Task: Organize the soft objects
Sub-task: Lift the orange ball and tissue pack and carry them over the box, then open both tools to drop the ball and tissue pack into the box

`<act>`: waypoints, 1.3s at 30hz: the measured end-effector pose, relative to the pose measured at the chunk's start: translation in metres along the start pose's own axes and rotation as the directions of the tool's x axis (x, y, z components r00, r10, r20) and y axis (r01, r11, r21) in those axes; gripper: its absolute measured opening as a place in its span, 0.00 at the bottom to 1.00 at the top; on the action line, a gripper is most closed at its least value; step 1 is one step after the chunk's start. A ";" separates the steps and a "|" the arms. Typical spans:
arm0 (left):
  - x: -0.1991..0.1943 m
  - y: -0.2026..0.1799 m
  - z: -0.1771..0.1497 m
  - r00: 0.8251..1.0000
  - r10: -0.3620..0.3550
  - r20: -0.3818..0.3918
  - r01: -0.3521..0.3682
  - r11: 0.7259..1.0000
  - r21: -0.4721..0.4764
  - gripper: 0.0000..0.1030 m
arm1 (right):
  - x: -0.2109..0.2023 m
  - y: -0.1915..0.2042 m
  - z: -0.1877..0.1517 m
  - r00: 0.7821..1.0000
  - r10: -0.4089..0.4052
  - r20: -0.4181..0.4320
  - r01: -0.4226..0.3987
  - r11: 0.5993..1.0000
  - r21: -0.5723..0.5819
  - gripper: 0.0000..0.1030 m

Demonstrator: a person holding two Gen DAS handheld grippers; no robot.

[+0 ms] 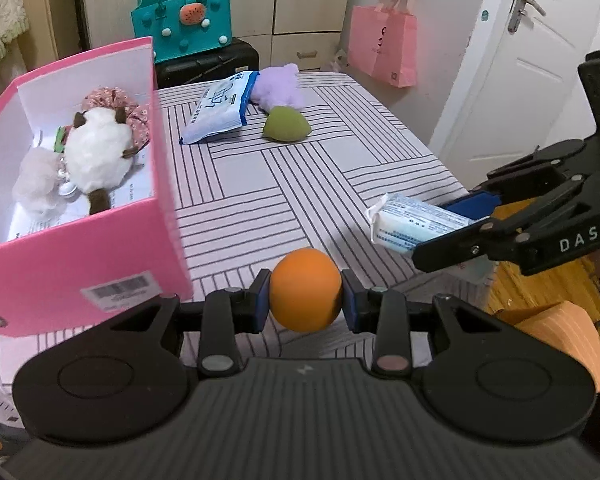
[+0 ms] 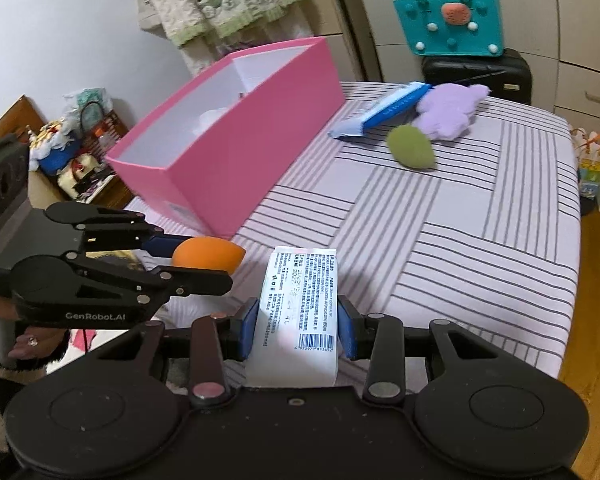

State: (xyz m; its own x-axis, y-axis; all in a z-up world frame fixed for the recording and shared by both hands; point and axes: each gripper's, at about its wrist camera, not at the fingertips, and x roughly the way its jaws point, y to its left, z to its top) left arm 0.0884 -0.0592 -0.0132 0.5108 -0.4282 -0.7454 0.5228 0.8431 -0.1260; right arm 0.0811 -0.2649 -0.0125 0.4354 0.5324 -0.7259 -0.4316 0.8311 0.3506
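My left gripper (image 1: 306, 298) is shut on an orange sponge (image 1: 305, 290) just right of the pink box (image 1: 100, 264); the sponge also shows in the right wrist view (image 2: 208, 254). My right gripper (image 2: 298, 326) is shut on a white tissue pack (image 2: 296, 312), seen from the left wrist view (image 1: 412, 222) near the table's right front edge. The pink box (image 2: 236, 160) holds a white plush (image 1: 96, 156), a floral pouch (image 1: 112, 100) and a pale pompom (image 1: 36, 184). On the far tabletop lie a blue-white tissue pack (image 1: 220, 108), a purple plush (image 1: 278, 86) and a green sponge (image 1: 286, 124).
The striped table (image 1: 300, 184) ends at the right, with wooden floor (image 1: 540, 280) beyond. A teal bag (image 1: 184, 20) sits on a black suitcase (image 1: 208, 64) behind the table. A pink paper bag (image 1: 384, 44) hangs near a white door (image 1: 532, 60).
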 end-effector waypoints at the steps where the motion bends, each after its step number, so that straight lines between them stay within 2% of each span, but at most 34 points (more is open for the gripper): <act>1: -0.004 0.002 -0.001 1.000 -0.005 -0.004 0.005 1.000 -0.001 0.34 | -0.002 0.005 0.001 1.000 0.008 -0.005 -0.008 1.000 -0.006 0.44; 6: -0.032 0.012 0.000 0.998 -0.057 -0.024 0.056 0.998 -0.004 0.34 | -0.007 0.024 0.016 0.999 0.045 -0.029 -0.045 0.999 -0.027 0.44; 9: -0.052 0.023 0.002 0.997 -0.071 0.007 0.071 0.997 0.003 0.34 | -0.011 0.038 0.030 0.999 0.046 -0.027 -0.048 0.996 -0.079 0.44; 15: -0.082 0.052 0.014 0.996 -0.022 0.087 0.022 1.000 0.005 0.34 | -0.006 0.055 0.064 0.998 0.065 0.006 -0.063 0.985 -0.162 0.44; 18: -0.085 0.068 0.021 0.993 0.033 0.112 -0.033 0.999 -0.008 0.34 | 0.002 0.060 0.080 0.997 0.077 0.024 -0.071 0.980 -0.188 0.44; 25: -0.086 0.113 0.037 0.984 0.109 0.139 -0.103 0.993 -0.054 0.34 | 0.026 0.083 0.112 0.994 0.083 0.075 -0.058 0.957 -0.283 0.44; 29: -0.078 0.136 0.046 0.983 0.144 0.117 -0.135 0.988 -0.080 0.34 | 0.041 0.099 0.130 0.993 0.088 0.075 -0.056 0.933 -0.355 0.44; 33: -0.064 0.152 0.055 0.978 0.193 0.084 -0.190 0.981 -0.042 0.34 | 0.063 0.112 0.149 0.995 0.075 0.058 -0.044 0.910 -0.413 0.44; 39: -0.034 0.168 0.061 0.971 0.240 0.015 -0.241 0.970 0.038 0.34 | 0.098 0.119 0.174 0.999 0.043 -0.031 -0.052 0.870 -0.490 0.44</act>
State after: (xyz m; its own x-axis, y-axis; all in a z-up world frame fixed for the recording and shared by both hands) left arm 0.2008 0.0770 0.0311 0.6315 -0.2177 -0.7442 0.4098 0.9085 0.0820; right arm 0.2103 -0.0858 0.0612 0.3921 0.5620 -0.7283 -0.7855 0.6166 0.0530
